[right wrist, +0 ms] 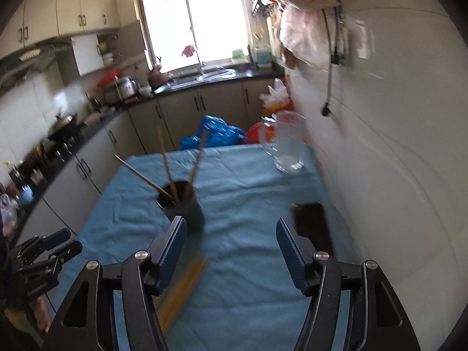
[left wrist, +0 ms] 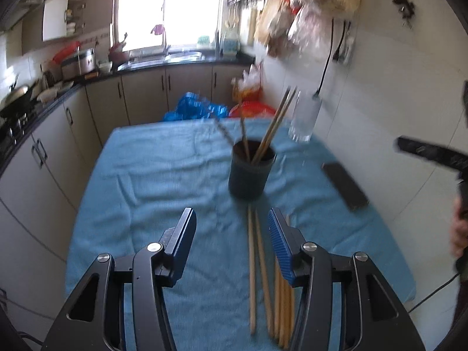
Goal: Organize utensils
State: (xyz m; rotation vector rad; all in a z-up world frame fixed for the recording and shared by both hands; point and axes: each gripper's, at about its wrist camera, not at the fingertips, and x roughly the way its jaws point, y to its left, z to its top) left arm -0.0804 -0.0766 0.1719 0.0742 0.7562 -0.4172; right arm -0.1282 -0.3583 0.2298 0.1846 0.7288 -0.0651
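Left wrist view: loose chopsticks (left wrist: 257,275) lie on the cloth under the released, empty left gripper (left wrist: 232,219).

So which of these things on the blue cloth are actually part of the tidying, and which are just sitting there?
Part of the job:
- loose chopsticks lying on the cloth
- dark holder cup, with a few chopsticks already standing in it
- left gripper and right gripper, both open

Just lying about:
- glass mug
- flat dark object
- blue bag

Blown-out window (left wrist: 166,8) backlight, motion blur, fisheye edges
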